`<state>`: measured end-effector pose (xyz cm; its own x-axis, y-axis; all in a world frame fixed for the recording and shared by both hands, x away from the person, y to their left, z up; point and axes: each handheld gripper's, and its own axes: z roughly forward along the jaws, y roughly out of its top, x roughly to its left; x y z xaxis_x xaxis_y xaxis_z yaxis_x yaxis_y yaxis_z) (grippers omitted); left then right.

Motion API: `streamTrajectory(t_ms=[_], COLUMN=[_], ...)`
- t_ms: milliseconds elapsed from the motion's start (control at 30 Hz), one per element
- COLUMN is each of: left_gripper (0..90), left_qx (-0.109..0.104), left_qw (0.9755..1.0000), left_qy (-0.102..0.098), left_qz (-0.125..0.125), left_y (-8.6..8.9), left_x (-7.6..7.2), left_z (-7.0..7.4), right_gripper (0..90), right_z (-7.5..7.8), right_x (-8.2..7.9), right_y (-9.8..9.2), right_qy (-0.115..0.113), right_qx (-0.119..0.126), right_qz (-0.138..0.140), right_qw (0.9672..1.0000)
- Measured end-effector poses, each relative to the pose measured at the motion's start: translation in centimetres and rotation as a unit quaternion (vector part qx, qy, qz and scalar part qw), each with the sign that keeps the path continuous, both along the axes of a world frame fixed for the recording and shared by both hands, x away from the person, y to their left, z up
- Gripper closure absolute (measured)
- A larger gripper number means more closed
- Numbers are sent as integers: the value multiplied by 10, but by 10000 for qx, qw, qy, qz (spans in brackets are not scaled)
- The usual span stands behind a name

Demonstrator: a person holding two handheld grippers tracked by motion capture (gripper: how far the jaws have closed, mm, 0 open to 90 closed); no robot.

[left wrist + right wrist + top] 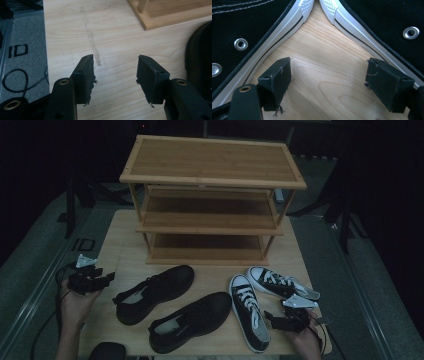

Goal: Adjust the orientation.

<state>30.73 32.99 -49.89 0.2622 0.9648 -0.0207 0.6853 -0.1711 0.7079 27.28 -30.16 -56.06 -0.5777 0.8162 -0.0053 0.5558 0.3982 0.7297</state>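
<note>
A three-shelf wooden rack point(212, 162) stands at the back of the light wood table point(125, 250), all shelves bare. Two black shoes point(155, 292) point(192, 320) lie mid-table, toes pointing right and back. To their right lie two black-and-white canvas sneakers point(249, 312) point(280, 282). My left gripper point(107, 280) hovers open at the table's left edge; its own view has the gripper point(115, 62) over bare wood, one black shoe point(200, 62) at the right. My right gripper point(282, 316) stands open at the front right, the gripper point(328, 62) between the sneakers' white soles point(274, 37) point(362, 32).
A dark rounded object point(106, 351) sits at the front left edge. Grey floor mat with an "ID" marking point(80, 244) surrounds the table, and a cable point(15, 80) loops on it. Dark stands point(345, 210) rise at both sides of the rack.
</note>
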Motion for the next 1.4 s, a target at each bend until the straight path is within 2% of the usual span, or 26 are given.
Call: streamTrajectory(t_ms=[200,333,533,733,900,1033,1233,1400], left_gripper=[481,477,480,504,516,528,537,540], left_qx=[98,48,157,234,393,369,482,603], left_qw=[9997,9993,9976,9959,9928,9913,9861,9827], left_qy=[-40,-16,38,106,198,214,364,490], left_qz=[-227,-377,-673,-868,-1110,-1242,-1545,-1683], left_y=[-8,-12,-24,-34,-45,-52,-62,-68], left_x=[-2,-2,-3,-3,-4,-5,-5,-6], left_z=[14,20,31,37,41,46,51,52], right_gripper=[201,201,200,200,200,200,200,200], right_z=[0,0,0,0,0,0,0,0], right_x=[0,0,0,0,0,0,0,0], right_y=[0,0,0,0,0,0,0,0], right_qy=[0,3,3,5,3,7,3,4], right_qx=[-2,0,-1,6,-1,5,0,-1], right_qz=[3,3,5,1,6,1,6,6], right_qw=[10000,10000,10000,10000,10000,10000,10000,10000])
